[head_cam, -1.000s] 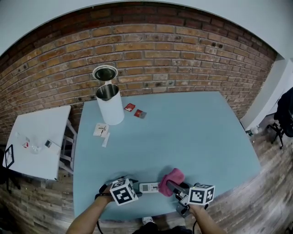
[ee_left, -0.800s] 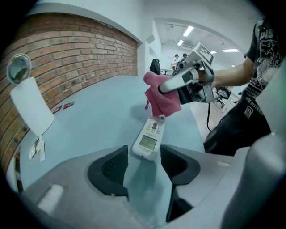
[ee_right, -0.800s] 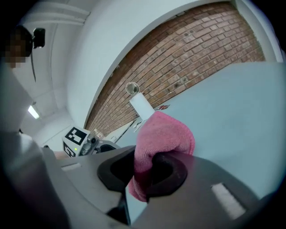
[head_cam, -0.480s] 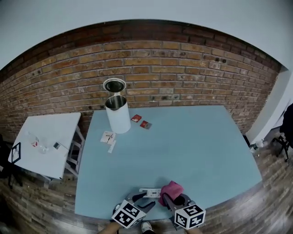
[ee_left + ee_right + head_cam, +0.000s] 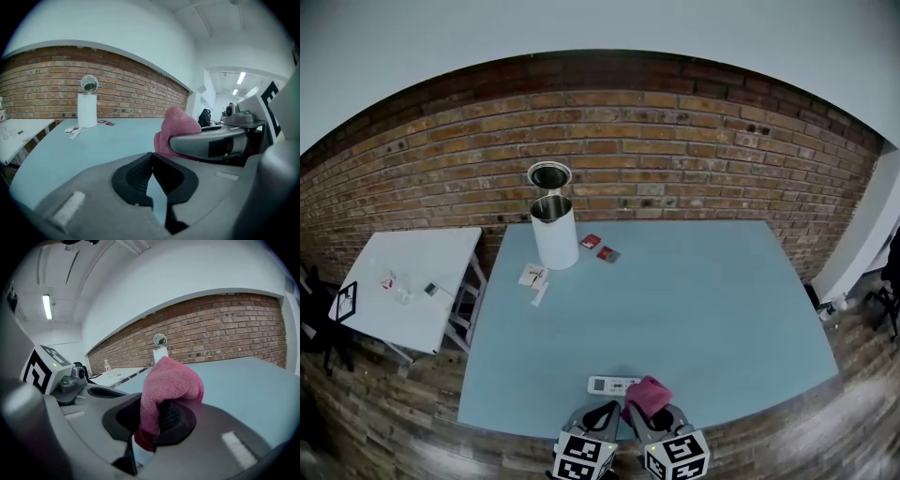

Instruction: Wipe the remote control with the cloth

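The left gripper (image 5: 151,158) was seen with its jaws drawn together; they had just been closing, and nothing was caught between them. The right gripper (image 5: 155,414) was clamped on the pink cloth (image 5: 171,378), which was bunched upward above the pads. The white remote control (image 5: 612,384) was left lying flat on the light blue table (image 5: 703,291), near its front edge and just ahead of both grippers, held by neither. In the head view the cloth was seen at the remote's right end; whether it touched could not be told. A white cylindrical container (image 5: 554,236) was placed at the far left corner, before the brick wall (image 5: 675,159).
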The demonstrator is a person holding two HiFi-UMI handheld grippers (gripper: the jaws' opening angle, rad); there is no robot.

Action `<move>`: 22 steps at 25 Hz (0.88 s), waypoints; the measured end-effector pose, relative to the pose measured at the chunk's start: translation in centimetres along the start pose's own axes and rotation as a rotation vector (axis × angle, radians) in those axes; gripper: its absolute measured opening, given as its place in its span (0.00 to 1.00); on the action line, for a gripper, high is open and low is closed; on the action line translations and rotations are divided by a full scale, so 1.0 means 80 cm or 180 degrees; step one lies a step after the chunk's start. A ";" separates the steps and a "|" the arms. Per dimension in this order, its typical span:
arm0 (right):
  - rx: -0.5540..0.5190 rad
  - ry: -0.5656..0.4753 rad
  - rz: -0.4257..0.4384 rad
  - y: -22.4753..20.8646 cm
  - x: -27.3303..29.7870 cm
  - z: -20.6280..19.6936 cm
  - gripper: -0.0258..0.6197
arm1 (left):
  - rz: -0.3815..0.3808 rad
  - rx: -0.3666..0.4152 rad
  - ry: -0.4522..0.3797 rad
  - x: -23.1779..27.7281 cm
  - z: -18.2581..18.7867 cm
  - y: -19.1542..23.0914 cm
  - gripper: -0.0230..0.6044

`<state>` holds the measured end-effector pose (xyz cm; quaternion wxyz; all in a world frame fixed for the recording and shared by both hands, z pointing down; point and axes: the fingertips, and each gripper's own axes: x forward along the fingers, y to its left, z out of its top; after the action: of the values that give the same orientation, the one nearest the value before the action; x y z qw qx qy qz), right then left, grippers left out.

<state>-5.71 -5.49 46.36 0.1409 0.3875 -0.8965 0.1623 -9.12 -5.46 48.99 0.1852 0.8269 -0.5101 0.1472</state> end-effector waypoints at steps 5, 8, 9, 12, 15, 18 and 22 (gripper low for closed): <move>-0.0077 -0.0050 0.0005 0.013 -0.013 0.001 0.13 | 0.0183 -0.0132 -0.0123 -0.014 0.007 -0.006 0.03; -0.0085 -0.0072 -0.0006 0.016 -0.019 0.003 0.13 | 0.0221 -0.0160 -0.0152 -0.017 0.001 -0.010 0.03; -0.0092 -0.0075 -0.0008 0.016 -0.021 0.003 0.13 | 0.0244 -0.0172 -0.0176 -0.019 0.004 -0.011 0.03; -0.0140 -0.0100 -0.0013 0.012 -0.025 -0.004 0.13 | 0.0316 -0.0180 -0.0185 -0.026 0.008 -0.017 0.03; -0.0165 -0.0105 -0.0017 0.007 -0.028 -0.007 0.13 | 0.0338 -0.0159 -0.0200 -0.024 0.009 -0.021 0.03; -0.0172 -0.0135 -0.0015 0.003 -0.028 -0.002 0.13 | 0.0364 -0.0141 -0.0229 -0.021 0.014 -0.025 0.03; -0.0174 -0.0137 -0.0021 -0.001 -0.034 -0.005 0.13 | 0.0372 -0.0097 -0.0251 -0.017 0.014 -0.039 0.03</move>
<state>-3.80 -3.57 45.72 0.1326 0.3898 -0.9021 0.1289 -6.87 -3.59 46.94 0.1686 0.7980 -0.5666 0.1172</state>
